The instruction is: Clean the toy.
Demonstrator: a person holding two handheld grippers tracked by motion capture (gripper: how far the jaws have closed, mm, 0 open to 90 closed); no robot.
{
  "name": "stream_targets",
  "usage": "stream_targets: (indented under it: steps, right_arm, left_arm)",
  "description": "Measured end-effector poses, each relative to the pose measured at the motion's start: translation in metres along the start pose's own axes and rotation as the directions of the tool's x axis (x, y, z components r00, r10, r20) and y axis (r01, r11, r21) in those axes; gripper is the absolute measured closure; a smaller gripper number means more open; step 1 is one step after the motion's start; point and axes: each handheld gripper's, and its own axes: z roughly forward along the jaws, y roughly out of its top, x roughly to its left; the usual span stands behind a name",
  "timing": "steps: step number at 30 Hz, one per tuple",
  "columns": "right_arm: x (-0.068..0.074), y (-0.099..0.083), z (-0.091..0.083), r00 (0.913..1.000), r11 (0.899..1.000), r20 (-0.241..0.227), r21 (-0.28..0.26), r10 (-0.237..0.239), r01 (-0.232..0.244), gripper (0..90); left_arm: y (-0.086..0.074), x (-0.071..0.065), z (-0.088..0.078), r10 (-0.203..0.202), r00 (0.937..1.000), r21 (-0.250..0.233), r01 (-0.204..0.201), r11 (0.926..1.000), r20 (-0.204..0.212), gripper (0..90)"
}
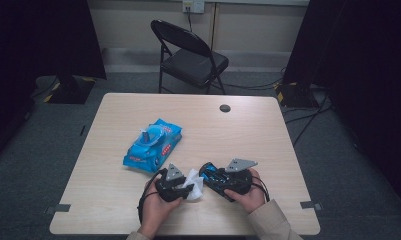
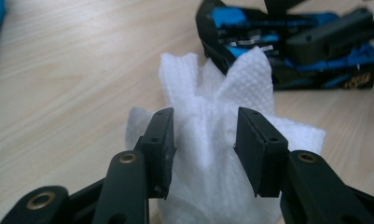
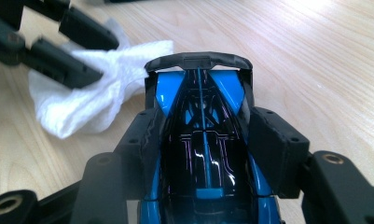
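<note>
White wipe (image 2: 208, 154) loose between spread left gripper (image 2: 205, 140); right gripper (image 3: 203, 154) clamping toy car (image 3: 203, 140); blue packet (image 1: 153, 145) in high view.

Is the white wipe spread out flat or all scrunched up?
Scrunched up. The white wipe stands bunched in folds between the left gripper's open jaws, beside the toy car.

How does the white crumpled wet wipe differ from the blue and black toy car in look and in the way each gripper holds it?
The white crumpled wet wipe is soft and matte; the blue and black toy car is hard and glossy. The wipe stands between the open jaws of the left gripper, whose pads seem not to press it; the right gripper is clamped on the car's sides. Both are near the wooden table's front edge, touching each other.
</note>
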Motion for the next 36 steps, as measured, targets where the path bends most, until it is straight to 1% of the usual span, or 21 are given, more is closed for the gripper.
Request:
stream_targets:
  steps: [1,6,7,9,10,11,13,14,17,18,20,21,22,25,26,27,28,29,32,34,36]
  right_arm:
    - [0.000,0.000,0.000,1.0000,1.000,0.003,0.000,-0.004,0.004,44.5]
    - [0.000,0.000,0.000,1.0000,1.000,0.003,0.001,-0.004,0.004,44.5]
    - [0.000,0.000,0.000,1.0000,1.000,0.002,0.002,-0.003,0.003,44.5]
    - [0.000,0.000,0.000,1.0000,1.000,0.001,0.004,-0.001,0.001,44.5]
    - [0.000,0.000,0.000,1.0000,1.000,0.001,0.004,-0.001,0.001,44.5]
    - [0.000,0.000,0.000,1.0000,1.000,0.002,0.006,-0.002,0.002,44.5]
    - [0.001,0.000,0.000,1.0000,1.000,0.004,0.005,-0.003,0.003,44.5]
    - [0.001,0.000,0.000,1.0000,1.000,0.004,0.005,-0.003,0.003,44.5]
    - [0.001,0.000,0.000,1.0000,1.000,0.004,0.004,-0.004,0.004,44.5]
    - [0.001,0.000,0.000,1.0000,1.000,0.004,0.004,-0.004,0.004,44.5]
    - [0.000,0.000,0.000,1.0000,1.000,0.003,0.003,-0.003,0.003,44.5]
    - [0.001,0.000,0.000,1.0000,1.000,0.003,0.003,-0.004,0.004,44.5]
    - [0.001,0.000,0.000,1.0000,1.000,0.003,0.003,-0.004,0.004,44.5]
    - [0.000,0.000,0.000,1.0000,1.000,0.003,0.003,-0.003,0.003,44.5]
    - [0.000,0.000,0.000,1.0000,1.000,0.003,0.003,-0.003,0.003,44.5]
    - [0.000,0.000,0.000,1.0000,1.000,0.003,0.002,-0.004,0.004,44.5]
    - [0.000,0.000,0.000,1.0000,1.000,0.003,0.002,-0.004,0.004,44.5]
    - [0.000,0.000,0.000,1.0000,1.000,0.003,0.001,-0.006,0.006,44.5]
    - [0.000,0.000,0.000,1.0000,1.000,0.003,0.001,-0.005,0.005,44.5]
    - [0.001,0.000,0.000,1.0000,1.000,0.004,0.002,-0.006,0.006,44.5]
    - [0.001,0.000,0.000,1.0000,1.000,0.004,0.001,-0.006,0.006,44.5]
  left_arm:
    - [-0.002,-0.002,0.003,0.001,0.9999,0.002,-0.002,1.0000,0.013,57.6]
    - [-0.005,-0.004,0.005,0.044,0.9990,-0.013,-0.044,0.9989,0.009,58.3]
    - [-0.005,-0.004,0.005,0.052,0.9984,-0.013,-0.052,0.9986,0.022,61.7]
    - [-0.005,-0.005,0.005,0.059,0.9979,-0.010,-0.058,0.9982,0.027,68.4]
    - [-0.004,-0.006,0.005,0.059,0.9978,-0.009,-0.058,0.9983,0.031,68.4]
    - [-0.004,-0.008,0.006,0.045,0.9982,-0.003,-0.045,0.9990,0.039,73.9]
    - [-0.003,-0.009,0.006,0.045,0.9981,0.002,-0.045,0.9990,0.042,79.4]
    - [-0.003,-0.009,0.006,0.035,0.9985,0.005,-0.035,0.9994,0.042,79.4]
    - [0.000,-0.007,0.006,-0.036,0.9977,0.020,0.035,0.9992,0.058,83.4]
    - [0.000,-0.007,0.006,-0.036,0.9977,0.020,0.035,0.9992,0.058,83.7]
    - [0.003,-0.004,0.005,-0.049,0.9976,-0.002,0.049,0.9988,0.049,84.1]
    - [0.007,-0.001,0.003,-0.063,0.9973,-0.045,0.064,0.9969,0.038,84.1]
    - [0.007,-0.001,0.003,-0.063,0.9973,-0.045,0.064,0.9969,0.038,84.1]
    - [0.015,0.003,-0.002,-0.077,0.9968,-0.107,0.079,0.9911,0.024,84.2]
    - [0.018,0.003,-0.003,-0.070,0.9974,-0.119,0.072,0.9902,0.016,84.2]
    - [0.021,0.003,-0.004,-0.077,0.9970,-0.143,0.077,0.9867,0.007,84.1]
    - [0.021,0.003,-0.004,-0.077,0.9970,-0.143,0.077,0.9867,0.007,84.1]
    - [0.024,0.004,-0.002,-0.081,0.9967,-0.167,0.079,0.9828,-0.003,84.1]
    - [0.024,0.005,0.004,-0.084,0.9963,-0.172,0.079,0.9820,-0.018,84.0]
    - [0.021,0.006,0.012,-0.091,0.9956,-0.154,0.087,0.9842,-0.019,83.8]
    - [0.018,0.005,0.018,-0.073,0.9971,-0.121,0.070,0.9902,-0.020,83.1]
